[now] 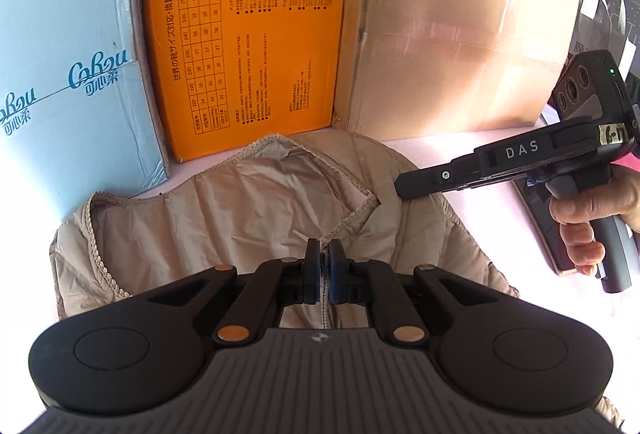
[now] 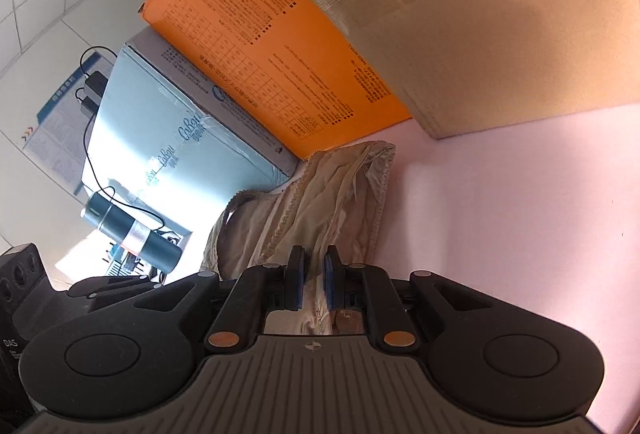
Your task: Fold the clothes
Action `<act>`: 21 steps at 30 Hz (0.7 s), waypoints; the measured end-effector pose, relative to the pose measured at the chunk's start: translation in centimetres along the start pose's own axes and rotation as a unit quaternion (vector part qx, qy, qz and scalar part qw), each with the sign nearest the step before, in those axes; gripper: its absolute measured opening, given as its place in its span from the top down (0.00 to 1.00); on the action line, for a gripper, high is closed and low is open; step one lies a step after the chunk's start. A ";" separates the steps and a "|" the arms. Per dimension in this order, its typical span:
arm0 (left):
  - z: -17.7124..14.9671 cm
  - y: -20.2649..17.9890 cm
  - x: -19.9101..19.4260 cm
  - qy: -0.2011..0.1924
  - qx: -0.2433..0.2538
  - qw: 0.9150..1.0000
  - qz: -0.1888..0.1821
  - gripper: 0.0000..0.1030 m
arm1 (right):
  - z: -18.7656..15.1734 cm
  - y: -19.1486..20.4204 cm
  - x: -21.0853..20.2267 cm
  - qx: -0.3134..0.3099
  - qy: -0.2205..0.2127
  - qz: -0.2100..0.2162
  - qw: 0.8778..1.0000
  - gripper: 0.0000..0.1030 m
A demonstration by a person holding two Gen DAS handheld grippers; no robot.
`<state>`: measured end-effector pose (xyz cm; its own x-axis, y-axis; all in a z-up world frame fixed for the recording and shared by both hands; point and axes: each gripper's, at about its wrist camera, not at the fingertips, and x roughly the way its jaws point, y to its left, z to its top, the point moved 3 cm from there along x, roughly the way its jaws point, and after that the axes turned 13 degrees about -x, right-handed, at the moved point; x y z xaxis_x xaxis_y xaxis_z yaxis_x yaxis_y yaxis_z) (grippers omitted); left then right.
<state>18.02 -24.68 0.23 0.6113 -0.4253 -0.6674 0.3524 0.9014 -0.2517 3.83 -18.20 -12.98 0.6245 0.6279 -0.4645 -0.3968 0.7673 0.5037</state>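
Against the cardboard box (image 1: 452, 33), orange box (image 1: 244, 33) and blue box (image 1: 68, 73) at the back of my pink counter (image 2: 520, 213) lies the beige quilted garment (image 1: 248, 201). My left hand-held gripper (image 1: 324, 262) is clamped on its trimmed edge; my right hand-held gripper (image 2: 313, 274) pinches a bunch of fabric too. To fold well, I judge both should lift level, keep the edge taut, then lay it over squarely.

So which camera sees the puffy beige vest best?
The left wrist view: the beige vest lies spread open there, neckline and trimmed edges clear. The right wrist view shows it bunched and edge-on, partly hidden behind the right gripper.
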 end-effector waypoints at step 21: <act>0.7 4.1 2.4 0.012 -0.063 0.996 0.057 0.94 | 1.1 -0.9 6.0 0.005 0.018 -0.006 1.000 0.89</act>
<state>21.42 -22.08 -1.96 0.6254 -0.3183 -0.7124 0.1880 0.9476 -0.2583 8.65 -15.25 -15.38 0.6045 0.6235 -0.4959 -0.3832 0.7733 0.5052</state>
